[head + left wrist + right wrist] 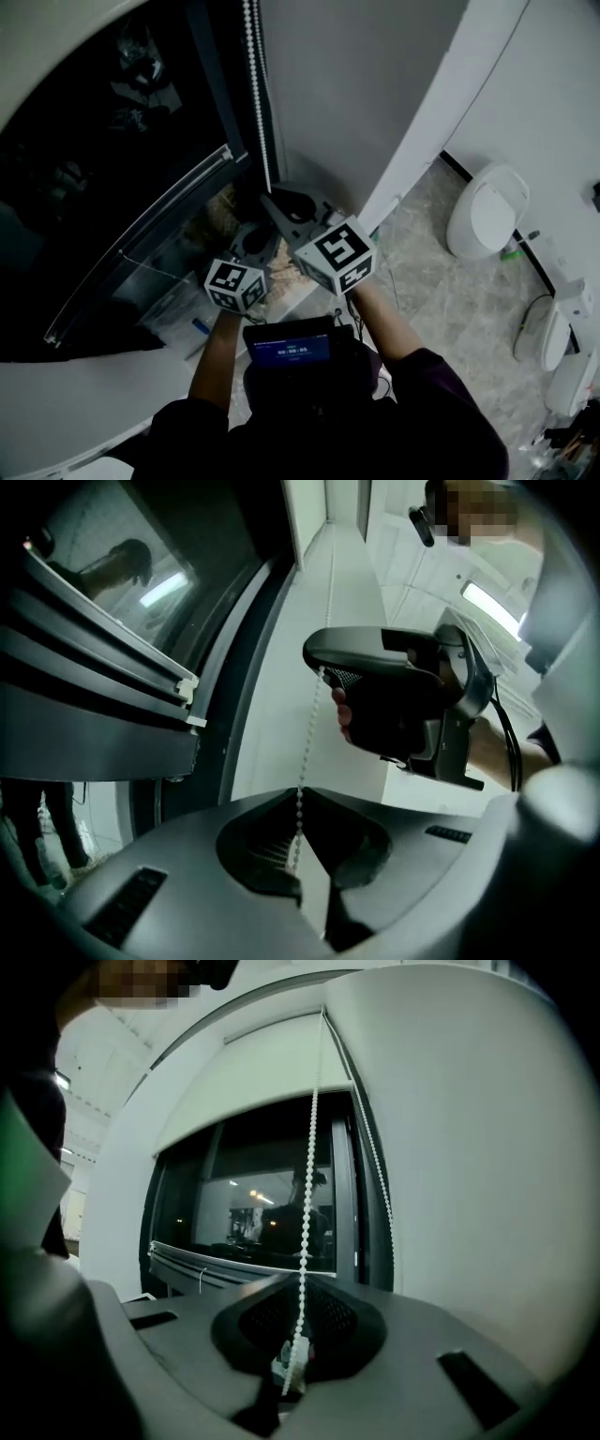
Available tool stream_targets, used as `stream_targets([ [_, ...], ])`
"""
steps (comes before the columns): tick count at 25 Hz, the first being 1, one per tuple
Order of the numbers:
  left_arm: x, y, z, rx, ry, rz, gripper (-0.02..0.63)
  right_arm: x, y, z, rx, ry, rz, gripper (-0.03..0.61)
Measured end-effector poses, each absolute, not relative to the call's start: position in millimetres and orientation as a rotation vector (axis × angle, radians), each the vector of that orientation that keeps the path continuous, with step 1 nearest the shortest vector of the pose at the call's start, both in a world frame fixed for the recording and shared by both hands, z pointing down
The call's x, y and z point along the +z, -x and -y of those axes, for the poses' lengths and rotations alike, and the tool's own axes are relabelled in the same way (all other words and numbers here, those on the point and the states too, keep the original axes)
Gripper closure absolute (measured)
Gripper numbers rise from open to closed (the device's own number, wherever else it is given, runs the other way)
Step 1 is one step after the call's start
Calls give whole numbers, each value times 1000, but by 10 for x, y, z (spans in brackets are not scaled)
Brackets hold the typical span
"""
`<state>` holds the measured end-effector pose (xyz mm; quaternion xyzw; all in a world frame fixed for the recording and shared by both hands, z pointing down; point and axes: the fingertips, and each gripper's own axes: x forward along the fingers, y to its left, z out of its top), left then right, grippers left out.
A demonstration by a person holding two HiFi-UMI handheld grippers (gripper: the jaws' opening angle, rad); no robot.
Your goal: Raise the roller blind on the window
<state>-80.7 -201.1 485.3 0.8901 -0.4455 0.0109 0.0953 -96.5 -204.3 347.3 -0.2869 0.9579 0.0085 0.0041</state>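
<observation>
Blind (253,1072): where from the fingers (266,1287)? (A)

Straight above them. Fabric covers only the top band of the window (253,1213); the rest is dark and uncovered. (B)

Finger state? (A)

Right gripper (299,1277): clenched on the chain (307,1194), beads pinched at the tips. Left gripper (300,791): likewise clamped on the same strand, just below the right fingers. (B)

Chain axis? (A)

Vertical, straight from both pairs of tips up to the blind's right end. Second strand (377,1166) hangs free just right of the held one, beside the frame (349,1204). (B)

Nearer hand? (A)

Right is nearer the blind. Judgement: next pull runs down along the chain, away from the blind. The left, being lower, has less room to travel, so the hands will likely need to alternate. Which way this strand drives the blind: cannot tell. (B)

Writing? (A)

Cubes (335,253) show square markers only. Screen (291,352), below the fingers at the chest, carries lines of text too small to read. No brand seen. (B)
</observation>
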Motion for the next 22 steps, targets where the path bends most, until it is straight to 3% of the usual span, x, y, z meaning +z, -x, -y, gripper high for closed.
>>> stream_targets([
  [5, 4422, 1109, 1943, -211, -2597, 1328, 600, 3600, 852, 2136, -10, 961, -2943, 561],
  [11, 3272, 1046, 1907, -313, -2803, 1363, 599, 4810, 1015, 2057, -166, 995, -3206, 561],
  [16, 3160, 867, 1994, -201, -2870, 1394, 600, 5057, 1188, 1831, -174, 930, -3271, 561],
  [22, 3208, 1157, 2095, -311, -2782, 1499, 601, 4938, 936, 1883, -325, 942, -3180, 557],
])
